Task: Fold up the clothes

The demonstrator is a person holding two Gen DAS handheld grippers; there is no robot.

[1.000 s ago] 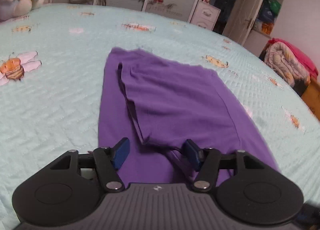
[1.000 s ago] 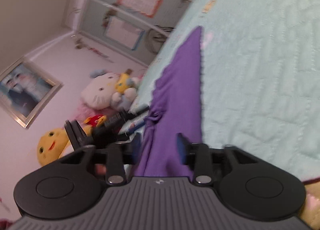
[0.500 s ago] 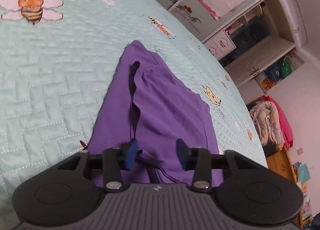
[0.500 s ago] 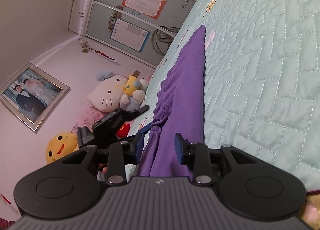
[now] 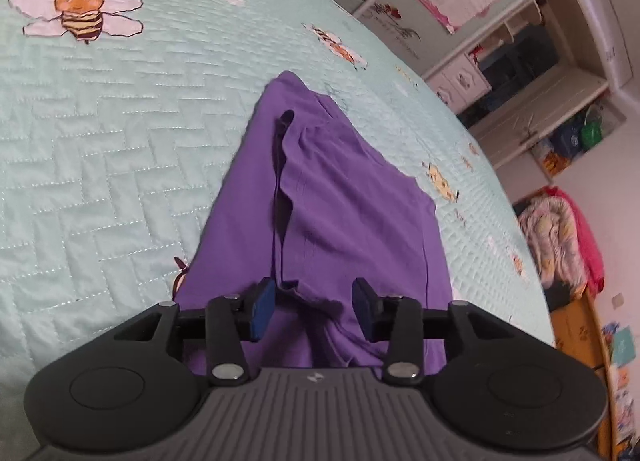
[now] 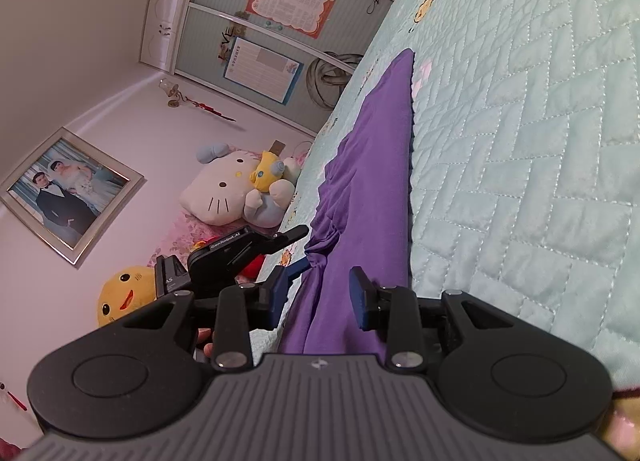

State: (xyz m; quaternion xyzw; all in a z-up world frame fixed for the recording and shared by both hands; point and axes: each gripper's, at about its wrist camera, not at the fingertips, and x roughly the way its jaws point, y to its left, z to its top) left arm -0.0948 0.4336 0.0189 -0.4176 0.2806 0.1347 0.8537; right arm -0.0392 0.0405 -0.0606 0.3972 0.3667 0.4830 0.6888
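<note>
Risk: purple garment (image 5: 344, 213) slipping from left tongs (image 5: 314, 307), opening around hem at 6 o'clock; right tongs (image 6: 316, 293) apart astride fabric, unclamped.

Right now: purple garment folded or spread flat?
Partly folded: the purple garment has one side lapped over itself, with a raised fold edge down its middle, on the bed quilt.

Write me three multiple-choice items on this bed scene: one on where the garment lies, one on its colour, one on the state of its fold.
1. Where does the garment lie?
A. On the quilted bedspread
B. On a shelf
C. On the floor

2. What colour is the garment?
A. Red
B. Purple
C. White

3. In what state is it?
A. Rolled into a ball
B. Hanging from a hook
C. Partly folded, one layer over another

Key: 1 A, pale green quilt surrounds it; 2 B, its cloth is purple throughout; 3 C, an upper layer's edge runs along the lower one in the left wrist view.
</note>
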